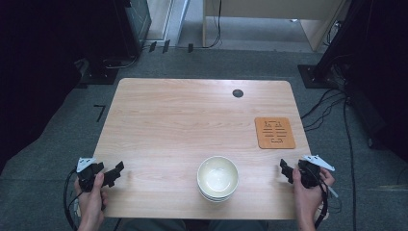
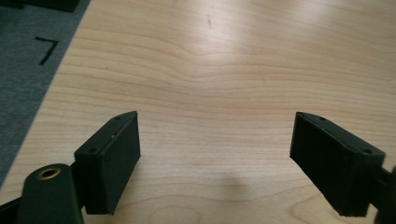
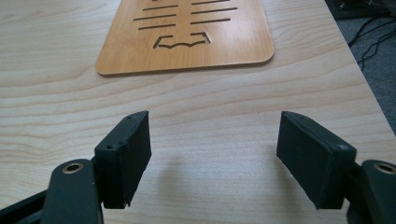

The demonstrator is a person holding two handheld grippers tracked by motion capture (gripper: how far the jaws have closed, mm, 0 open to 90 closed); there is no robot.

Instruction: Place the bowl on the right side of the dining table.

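White stacked bowls (image 1: 217, 178) sit between the left tool (image 1: 117, 172) and right tool (image 1: 285, 170), both open, empty.

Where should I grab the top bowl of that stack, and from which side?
Take the top bowl by its rim, probably on its right side, coming in with the right hand-held gripper, one jaw inside and one outside the wall. The stack of bowls stands upright and open-mouthed near the table's front edge, so the thin rim is the exposed part, and that gripper's jaws stand open.
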